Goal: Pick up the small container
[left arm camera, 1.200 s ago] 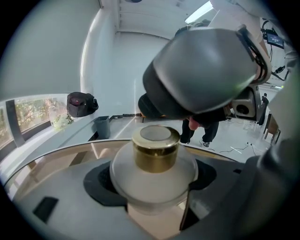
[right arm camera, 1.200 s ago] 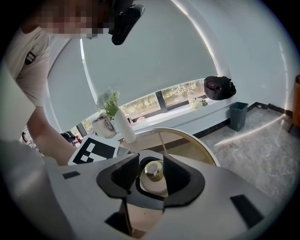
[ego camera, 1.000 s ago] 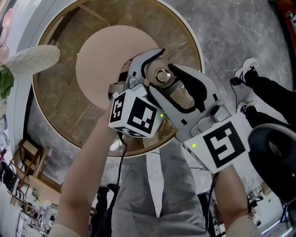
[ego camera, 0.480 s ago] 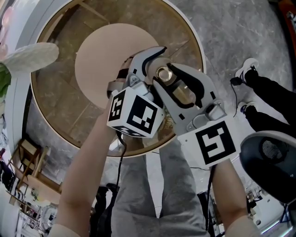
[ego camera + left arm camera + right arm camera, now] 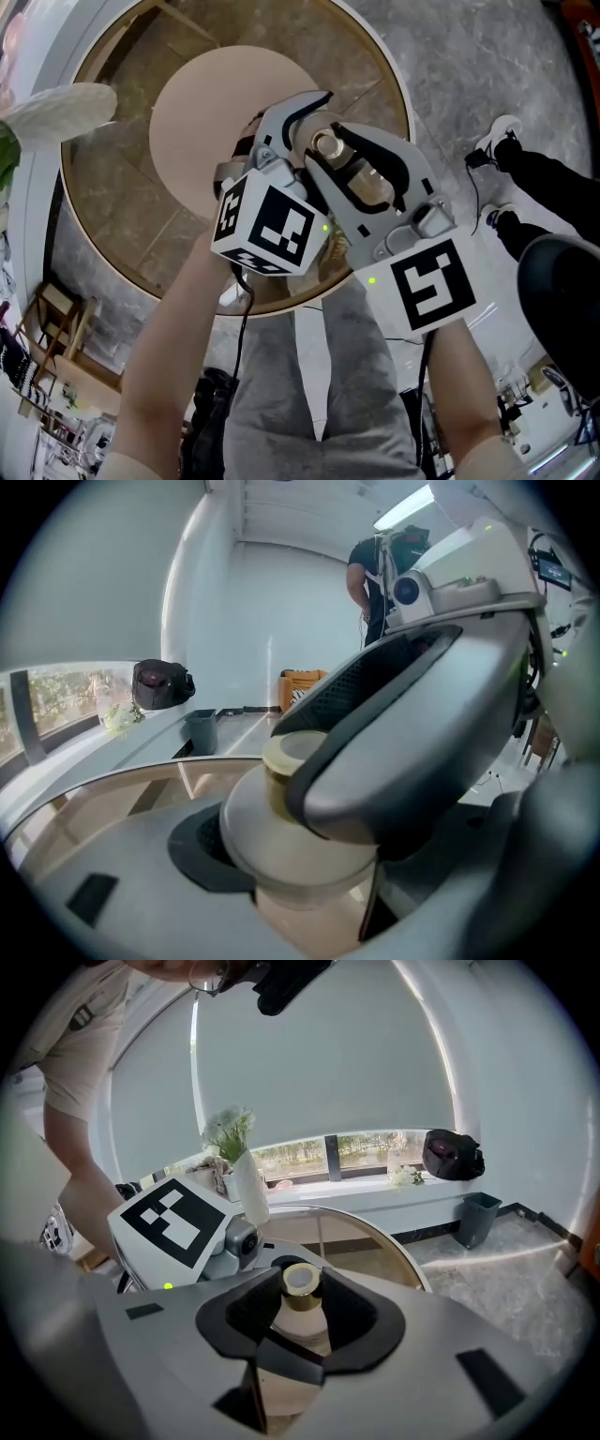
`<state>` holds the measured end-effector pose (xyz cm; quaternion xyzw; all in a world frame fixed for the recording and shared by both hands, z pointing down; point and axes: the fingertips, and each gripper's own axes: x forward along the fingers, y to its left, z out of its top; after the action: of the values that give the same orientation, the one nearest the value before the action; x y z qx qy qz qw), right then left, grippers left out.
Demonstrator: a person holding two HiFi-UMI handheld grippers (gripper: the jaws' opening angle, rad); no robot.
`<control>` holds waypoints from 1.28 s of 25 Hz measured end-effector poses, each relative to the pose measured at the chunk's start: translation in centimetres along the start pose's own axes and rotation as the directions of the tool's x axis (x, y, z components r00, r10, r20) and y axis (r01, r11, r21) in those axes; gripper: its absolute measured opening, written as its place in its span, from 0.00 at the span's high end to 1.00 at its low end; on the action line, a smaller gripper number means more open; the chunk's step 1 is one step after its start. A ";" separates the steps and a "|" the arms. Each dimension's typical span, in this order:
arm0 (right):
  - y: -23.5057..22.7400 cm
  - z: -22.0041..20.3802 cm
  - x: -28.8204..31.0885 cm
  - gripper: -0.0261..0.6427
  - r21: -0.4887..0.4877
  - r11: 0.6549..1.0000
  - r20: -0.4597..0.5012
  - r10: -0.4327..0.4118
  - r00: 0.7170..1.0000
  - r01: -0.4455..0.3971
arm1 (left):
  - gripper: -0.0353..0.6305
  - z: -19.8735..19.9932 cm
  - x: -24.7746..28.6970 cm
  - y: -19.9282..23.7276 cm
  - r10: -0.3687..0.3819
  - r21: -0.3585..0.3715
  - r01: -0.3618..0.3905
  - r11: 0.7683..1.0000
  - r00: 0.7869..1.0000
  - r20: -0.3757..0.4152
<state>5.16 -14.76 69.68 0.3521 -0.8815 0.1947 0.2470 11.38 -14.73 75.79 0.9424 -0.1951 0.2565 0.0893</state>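
Observation:
The small container [image 5: 362, 185] is a pale bottle with a gold neck, held in the air over the round table [image 5: 395, 73]. My left gripper [image 5: 314, 129] is shut on its round body [image 5: 300, 829], which fills the space between the jaws. From the other side my right gripper [image 5: 336, 150] reaches in. Its jaws have just been closing, and the dark pads [image 5: 349, 1319] now sit against both sides of the gold neck [image 5: 300, 1283]. In the left gripper view one right finger [image 5: 403, 742] crosses in front of the bottle. The left gripper's marker cube [image 5: 178, 1218] shows behind the bottle.
A tan disc [image 5: 206, 103] lies under the table's glass top. A white vase [image 5: 56, 108] with flowers stands at the table's left edge. Someone's legs and shoes [image 5: 525, 173] are on the floor to the right. A grey bin [image 5: 478, 1218] and a black bag [image 5: 452, 1155] sit by the window.
The right gripper has slid left toward the left one and rolled slightly, and its jaws have narrowed around the bottle's neck. The left gripper and the bottle have stayed put.

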 end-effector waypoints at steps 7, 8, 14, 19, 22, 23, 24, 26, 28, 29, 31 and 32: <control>1.5 2.1 -0.9 0.77 0.014 1.000 0.024 0.022 0.999 -0.023 | 0.42 1.5 -2.2 -0.1 -0.002 -0.043 0.002 0.999 1.000 0.004; 1.6 2.7 -1.2 0.77 0.016 0.999 0.028 0.028 0.999 -0.028 | 0.42 2.0 -2.7 0.0 0.003 -0.044 -0.003 0.999 1.000 0.005; 2.9 7.1 -2.9 0.77 -0.008 0.999 0.062 0.038 0.997 -0.037 | 0.42 5.5 -5.8 0.9 0.024 -0.025 -0.024 0.999 1.000 -0.001; 4.3 11.4 -5.3 0.77 -0.019 0.999 0.084 0.042 0.996 -0.040 | 0.42 9.5 -9.0 0.9 0.027 -0.002 -0.027 1.000 1.000 -0.004; 5.1 14.2 -6.9 0.77 -0.029 0.999 0.101 0.040 0.994 -0.037 | 0.42 12.2 -11.0 1.1 0.032 -0.001 -0.032 0.999 0.999 0.005; 5.4 15.2 -7.5 0.77 -0.031 0.999 0.106 0.039 0.994 -0.036 | 0.42 13.2 -11.8 1.0 0.033 -0.002 -0.033 0.999 0.999 0.008; 5.7 16.4 -8.1 0.77 -0.033 0.999 0.112 0.038 0.993 -0.035 | 0.42 14.2 -12.6 1.1 0.036 -0.002 -0.036 0.999 0.999 0.010; 6.2 18.8 -9.2 0.77 -0.040 0.999 0.132 0.033 0.991 -0.028 | 0.42 16.4 -14.1 1.5 0.046 0.009 -0.046 0.999 0.999 0.012; 6.7 21.1 -10.3 0.77 -0.043 0.999 0.151 0.026 0.988 -0.019 | 0.42 18.5 -15.5 1.9 0.060 0.028 -0.060 0.998 0.998 0.009; 6.9 22.2 -11.0 0.77 -0.043 0.999 0.156 0.023 0.988 -0.017 | 0.42 19.6 -16.2 1.9 0.065 0.034 -0.065 0.997 0.998 0.008; 7.3 24.5 -12.7 0.77 -0.048 0.999 0.165 0.021 0.986 -0.014 | 0.42 22.0 -17.6 1.8 0.067 0.039 -0.067 0.997 0.998 0.011; 7.6 25.7 -13.5 0.77 -0.057 0.998 0.171 0.021 0.985 -0.011 | 0.42 23.3 -18.5 1.7 0.066 0.043 -0.066 0.997 0.998 0.013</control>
<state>0.52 -15.84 40.06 0.3536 -0.9073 0.1411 0.1784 6.50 -16.57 46.51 0.9386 -0.2210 0.2582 0.0591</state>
